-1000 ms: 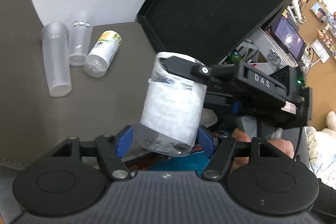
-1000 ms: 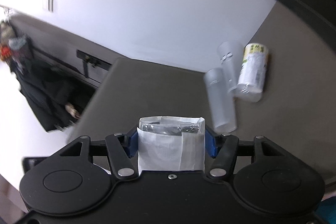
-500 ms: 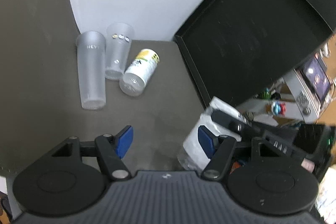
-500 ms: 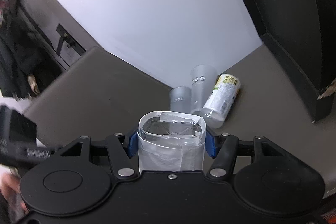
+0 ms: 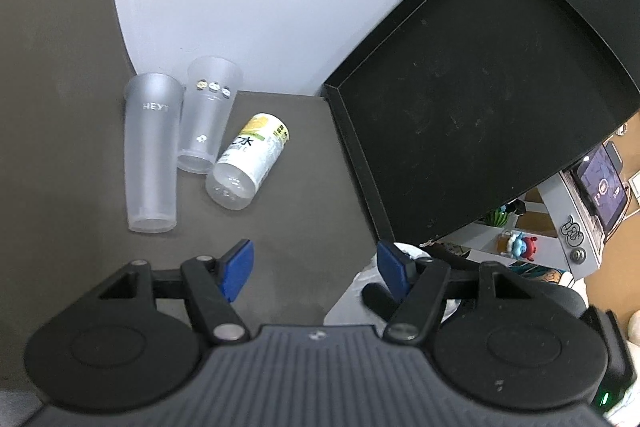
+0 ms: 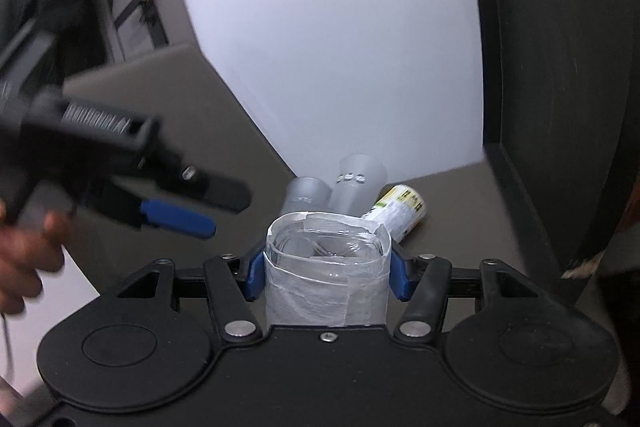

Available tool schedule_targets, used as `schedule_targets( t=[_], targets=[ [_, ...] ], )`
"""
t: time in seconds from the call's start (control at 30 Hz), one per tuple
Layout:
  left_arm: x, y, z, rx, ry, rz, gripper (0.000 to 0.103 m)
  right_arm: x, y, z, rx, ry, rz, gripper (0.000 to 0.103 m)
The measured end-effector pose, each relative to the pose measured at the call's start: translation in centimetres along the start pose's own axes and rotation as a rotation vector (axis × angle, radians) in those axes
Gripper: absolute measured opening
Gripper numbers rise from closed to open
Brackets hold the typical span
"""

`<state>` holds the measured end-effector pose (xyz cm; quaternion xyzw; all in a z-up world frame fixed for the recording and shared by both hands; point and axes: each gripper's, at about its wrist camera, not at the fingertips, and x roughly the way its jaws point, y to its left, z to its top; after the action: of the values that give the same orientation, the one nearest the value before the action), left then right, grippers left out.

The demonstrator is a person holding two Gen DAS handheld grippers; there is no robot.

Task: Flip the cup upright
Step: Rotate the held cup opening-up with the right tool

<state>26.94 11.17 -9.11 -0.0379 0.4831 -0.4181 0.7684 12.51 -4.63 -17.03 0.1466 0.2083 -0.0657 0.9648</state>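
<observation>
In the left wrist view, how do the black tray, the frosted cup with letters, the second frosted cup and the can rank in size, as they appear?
1. black tray
2. frosted cup with letters
3. second frosted cup
4. can

The can lies closer to the camera than the second cup, so that ranking is uncertain.

The tall frosted plastic cup (image 5: 150,155) lying on the tabletop carries white letters "HEYT" – the yellow-and-white labelled can (image 5: 250,161) beside it shows the character "水"; other print is illegible.

Clear glossy plastic cup (image 6: 327,267) wrapped in matt white paper tape; frosted plastic tumblers (image 5: 151,155); matt grey surface (image 5: 304,195).
</observation>
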Motion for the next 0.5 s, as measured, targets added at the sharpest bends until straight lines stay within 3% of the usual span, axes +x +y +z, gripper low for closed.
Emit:
schedule_targets(
  t=[0.3,0.5],
  targets=[
    [2.6,-0.7,0.2,0.006,0.039,-0.015,0.066,0.5,1.7,-0.7,-0.156,0.012,-0.08,0.054],
    [4.6,-0.9,0.0,0.01,0.076,0.008,0.066,1.2,2.2,-1.1,-0.192,0.035,-0.1,0.054]
  ],
)
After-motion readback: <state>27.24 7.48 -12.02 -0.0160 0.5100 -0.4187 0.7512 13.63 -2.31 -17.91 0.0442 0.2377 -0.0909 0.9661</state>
